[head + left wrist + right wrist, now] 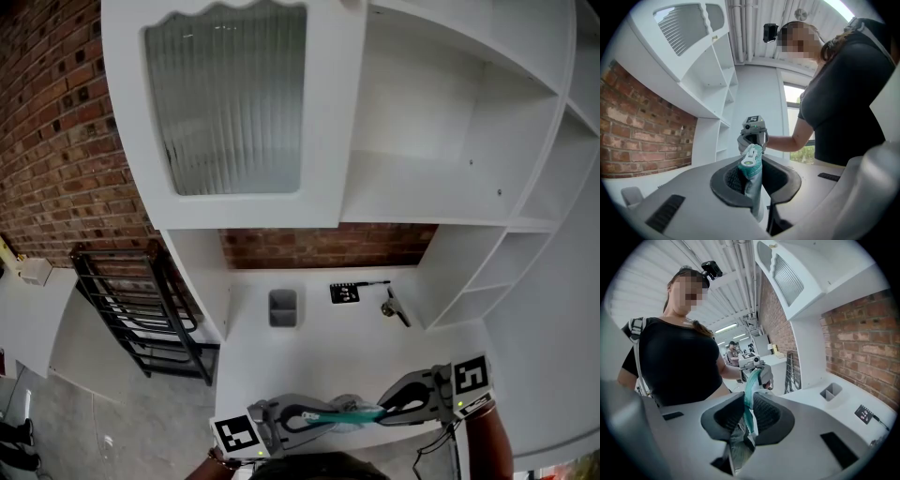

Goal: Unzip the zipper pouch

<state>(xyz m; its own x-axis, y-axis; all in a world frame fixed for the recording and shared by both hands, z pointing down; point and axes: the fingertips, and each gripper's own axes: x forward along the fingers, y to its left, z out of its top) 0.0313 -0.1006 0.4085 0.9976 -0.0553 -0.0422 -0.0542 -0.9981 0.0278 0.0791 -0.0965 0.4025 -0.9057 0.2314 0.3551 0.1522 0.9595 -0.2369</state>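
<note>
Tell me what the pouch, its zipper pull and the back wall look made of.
Pouch: likely woven or mesh fabric, teal, matte; a textured weave shows.
Zipper pull: seemingly white plastic, smooth, slightly glossy.
Back wall: red brick, rough, with visible mortar joints.

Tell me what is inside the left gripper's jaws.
The teal zipper pouch: the left gripper is shut on its fabric, and the white zipper pull shows just beyond the jaws. The pinched part is covered, and the pouch's inside cannot be seen.
</note>
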